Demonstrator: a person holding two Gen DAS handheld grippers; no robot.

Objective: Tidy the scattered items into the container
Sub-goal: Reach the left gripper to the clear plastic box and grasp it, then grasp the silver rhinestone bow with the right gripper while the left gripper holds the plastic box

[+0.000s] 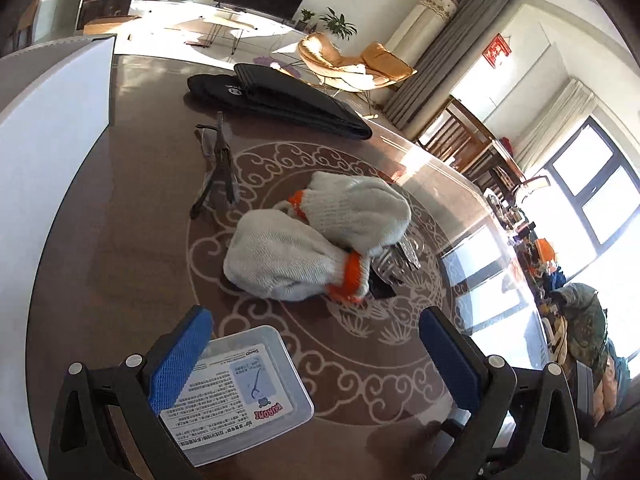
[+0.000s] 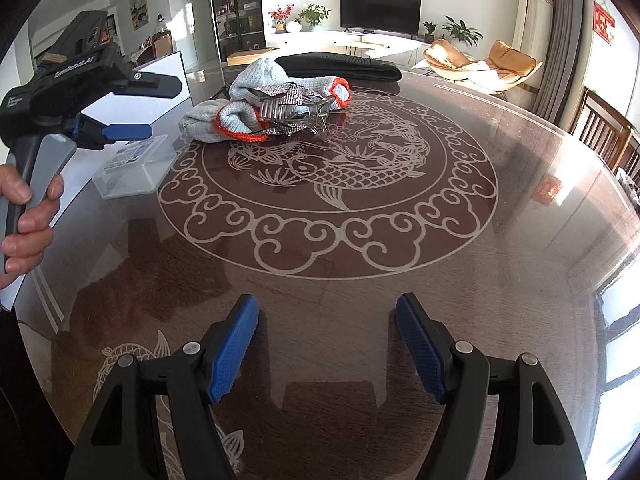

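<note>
Held the left gripper (image 1: 314,320) low over the round glass-topped table (image 2: 520,240), jaws spread wide and gripping nothing, with its left finger overlapping a clear plastic box (image 1: 256,380) that carried a printed label. Found just ahead 2 white knit gloves (image 1: 316,240) with orange cuffs, piled one across the other on the etched fish medallion, touching a silvery metal clip (image 1: 400,258) that poked out from under them. Saw beyond the gloves a thin dark object (image 1: 218,172), kind unclear, and farther back a flat black pouch (image 1: 288,100) near the far edge. Noted the white container (image 1: 52,140) standing at the table's left edge, its wall close beside the clear box and well apart from the gloves. Kept the right gripper (image 2: 326,304) above bare tabletop at the near side, jaws likewise parted and holding nothing, with broad open surface between it and the pile. Caught a hand (image 2: 24,216) wrapped around the left gripper's grey handle at the left border of the right wrist view.
</note>
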